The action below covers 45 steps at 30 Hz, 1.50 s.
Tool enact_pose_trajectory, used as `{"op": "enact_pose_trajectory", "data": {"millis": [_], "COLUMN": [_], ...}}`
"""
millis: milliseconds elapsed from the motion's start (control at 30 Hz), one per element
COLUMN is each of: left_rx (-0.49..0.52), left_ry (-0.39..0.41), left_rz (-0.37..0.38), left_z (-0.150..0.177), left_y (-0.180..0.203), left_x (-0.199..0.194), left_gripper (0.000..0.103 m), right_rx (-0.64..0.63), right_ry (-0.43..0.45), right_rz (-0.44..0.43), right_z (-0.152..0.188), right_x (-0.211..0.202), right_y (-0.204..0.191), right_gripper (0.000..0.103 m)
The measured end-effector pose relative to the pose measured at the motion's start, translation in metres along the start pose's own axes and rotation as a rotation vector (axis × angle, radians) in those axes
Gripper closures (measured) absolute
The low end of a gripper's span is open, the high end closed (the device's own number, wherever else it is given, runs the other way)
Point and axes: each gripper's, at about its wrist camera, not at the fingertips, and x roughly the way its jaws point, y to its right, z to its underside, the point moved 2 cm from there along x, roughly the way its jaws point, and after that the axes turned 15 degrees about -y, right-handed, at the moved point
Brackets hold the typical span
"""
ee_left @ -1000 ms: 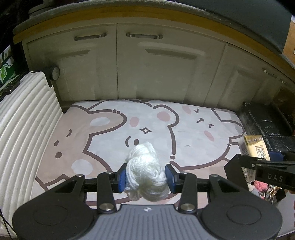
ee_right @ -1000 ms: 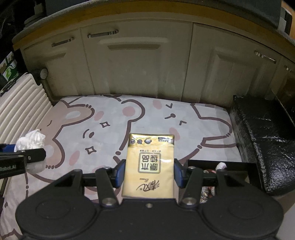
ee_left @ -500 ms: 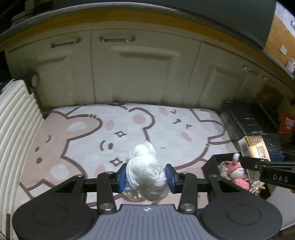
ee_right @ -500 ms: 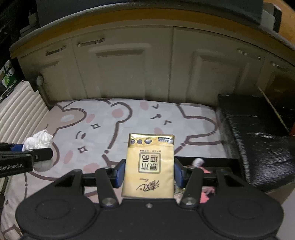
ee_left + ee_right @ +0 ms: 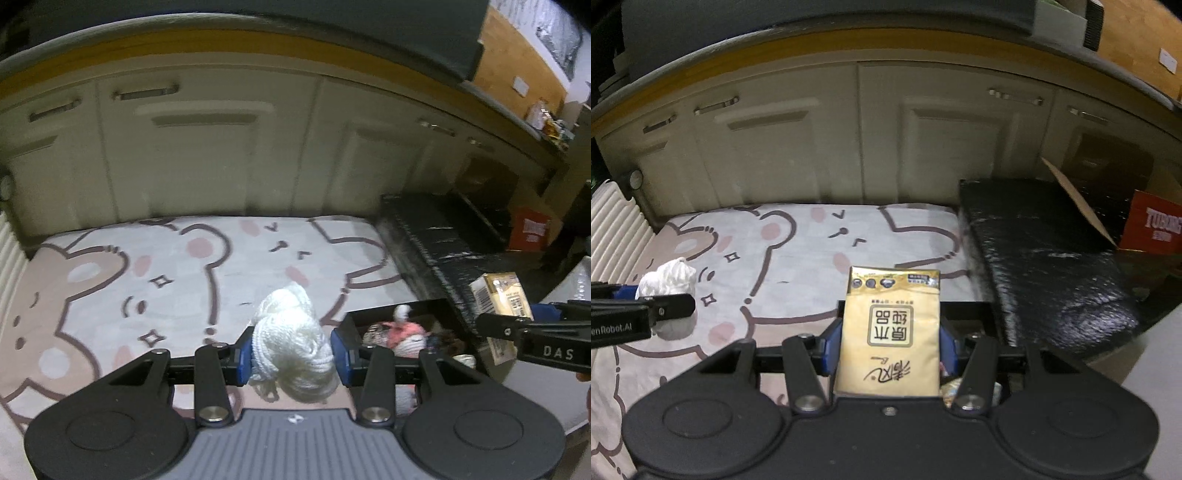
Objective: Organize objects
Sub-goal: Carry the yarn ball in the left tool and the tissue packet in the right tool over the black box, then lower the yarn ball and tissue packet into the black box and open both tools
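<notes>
yarn (image 5: 291,343) sits pinched in my left tongs (image 5: 291,347) and a gold tissue pack (image 5: 890,332) stands clamped in my right tongs (image 5: 890,345), both carried above the bear rug (image 5: 184,273) beside the black bin (image 5: 402,328), presumably for dropping in.

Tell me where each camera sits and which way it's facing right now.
Left wrist: sits on the left tool, looking forward and down over the white yarn bundle it grips, toward the bear mat, the black box and the cabinets; the right tool enters from the right.
Right wrist: sits on the right tool, facing the same way over its gold tissue pack; the left tool enters from the left.
Shared: mat, cabinets, yarn, pack, black box.
</notes>
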Motion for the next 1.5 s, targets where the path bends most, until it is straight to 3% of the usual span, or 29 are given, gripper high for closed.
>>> {"op": "enact_pose_trajectory", "data": {"millis": [467, 767, 1300, 1333, 1433, 1500], "left_rx": [0.047, 0.051, 0.092, 0.097, 0.117, 0.133], "left_ry": [0.006, 0.002, -0.025, -0.027, -0.039, -0.045], "left_rz": [0.096, 0.152, 0.223, 0.226, 0.229, 0.222], "left_z": [-0.009, -0.02, -0.038, -0.038, -0.04, -0.041], "left_y": [0.04, 0.045, 0.064, 0.065, 0.069, 0.071], "left_x": [0.026, 0.046, 0.088, 0.09, 0.098, 0.104], "left_gripper": [0.059, 0.059, 0.059, 0.059, 0.059, 0.059], "right_rx": [0.02, -0.028, 0.043, 0.048, 0.061, 0.055], "right_ry": [0.0, -0.092, -0.179, -0.184, -0.195, -0.195], "right_rz": [0.049, 0.065, 0.038, 0.034, 0.03, 0.042], "right_z": [-0.004, -0.027, -0.037, -0.038, -0.037, -0.037], "right_x": [0.005, 0.046, 0.109, 0.111, 0.119, 0.12], "right_y": [0.049, 0.053, 0.077, 0.078, 0.08, 0.08], "right_gripper": [0.05, 0.05, 0.049, 0.049, 0.032, 0.028]}}
